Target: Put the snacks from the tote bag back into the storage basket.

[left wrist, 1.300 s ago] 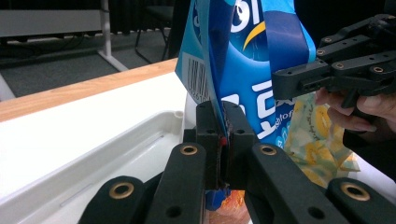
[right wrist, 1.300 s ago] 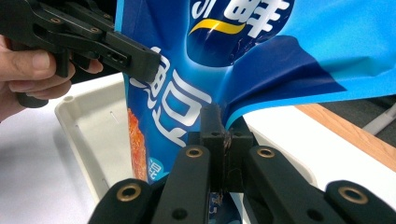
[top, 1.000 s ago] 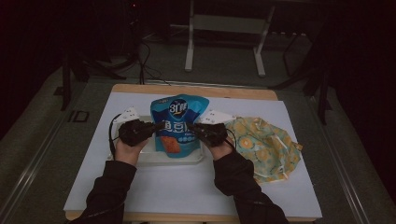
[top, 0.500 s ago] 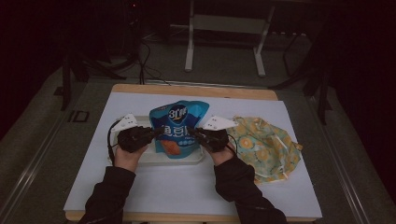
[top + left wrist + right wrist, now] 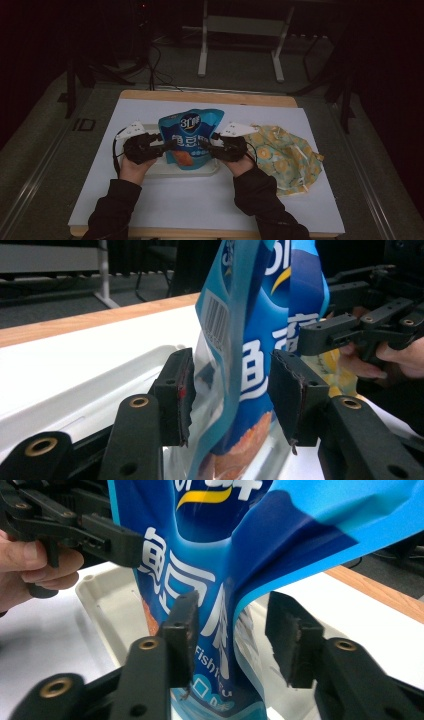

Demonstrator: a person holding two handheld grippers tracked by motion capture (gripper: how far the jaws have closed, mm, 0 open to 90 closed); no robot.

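Near edge of the counter (image 5: 200,210): both forearms come in, left gripper (image 5: 159,147) and right gripper (image 5: 206,145) flank the blue snack bag (image 5: 189,140), one on each side edge. The bag stands upright in the shallow white tray (image 5: 200,170), mid-counter, top flaring open above the grippers. Left gripper view: jaws apart, the bag's left seam with the barcode (image 5: 216,320) sits in the gap, neither pad pressing it as far as I can see. Right gripper view: jaws also apart, bag (image 5: 210,580) edge folds into the gap, inner pad looks about touching the film, outer pad clear of it. So neither is clamped yet. My read: the step in hand is a two-sided pinch on the bag, either to lift it out of the tray or to steady it there. Next move calls for closing both sets of jaws on the side seams together, low enough to catch doubled film and not the loose flare, then lifting evenly so it doesn't twist or tip. Film is slick and floppy, so slip risk is real. Farther right, a yellow patterned cloth bag (image 5: 285,155) lies flat on the counter, apart from the tray, untouched.
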